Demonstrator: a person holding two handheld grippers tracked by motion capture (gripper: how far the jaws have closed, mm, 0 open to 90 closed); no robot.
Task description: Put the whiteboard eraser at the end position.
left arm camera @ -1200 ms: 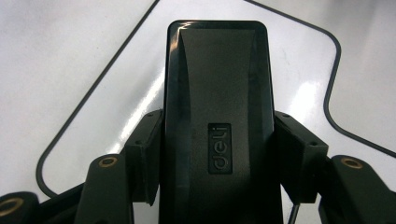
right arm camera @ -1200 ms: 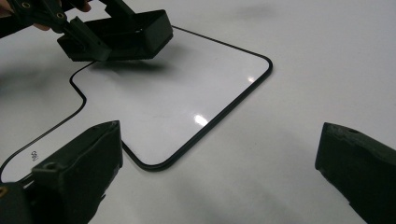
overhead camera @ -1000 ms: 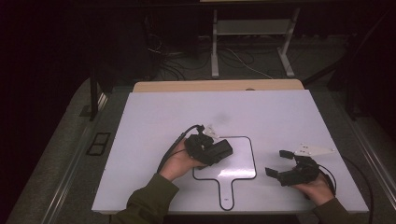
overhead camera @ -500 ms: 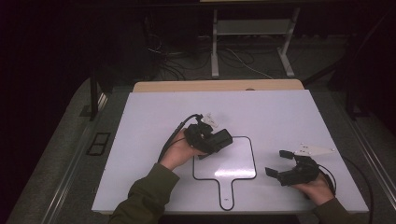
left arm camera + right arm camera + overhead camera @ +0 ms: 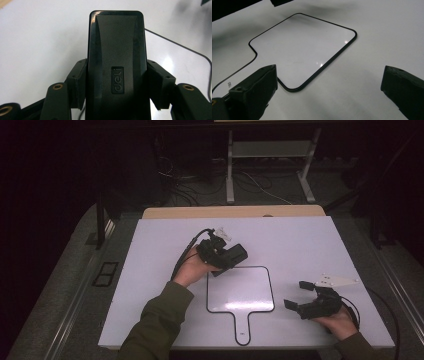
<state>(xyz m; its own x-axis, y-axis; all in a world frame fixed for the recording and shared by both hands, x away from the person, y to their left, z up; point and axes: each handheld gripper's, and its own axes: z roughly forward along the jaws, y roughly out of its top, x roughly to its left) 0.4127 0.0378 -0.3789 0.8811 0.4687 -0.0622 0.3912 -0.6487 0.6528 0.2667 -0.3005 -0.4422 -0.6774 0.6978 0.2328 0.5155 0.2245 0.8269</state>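
Black eraser (image 5: 116, 65), clamped in my left gripper (image 5: 227, 256), hung at frame centre above the paddle-shaped whiteboard's (image 5: 240, 290) upper-left corner; my right gripper (image 5: 305, 296), lower right, stood released over the tabletop (image 5: 300, 240).

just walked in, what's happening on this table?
A person works two handheld grippers over a white table. The left gripper is shut on a black rectangular block with an embossed logo, held above the table near the top left corner of a paddle-shaped whiteboard with a black rim. The right gripper rests by the board's right side, jaws open, holding nothing.
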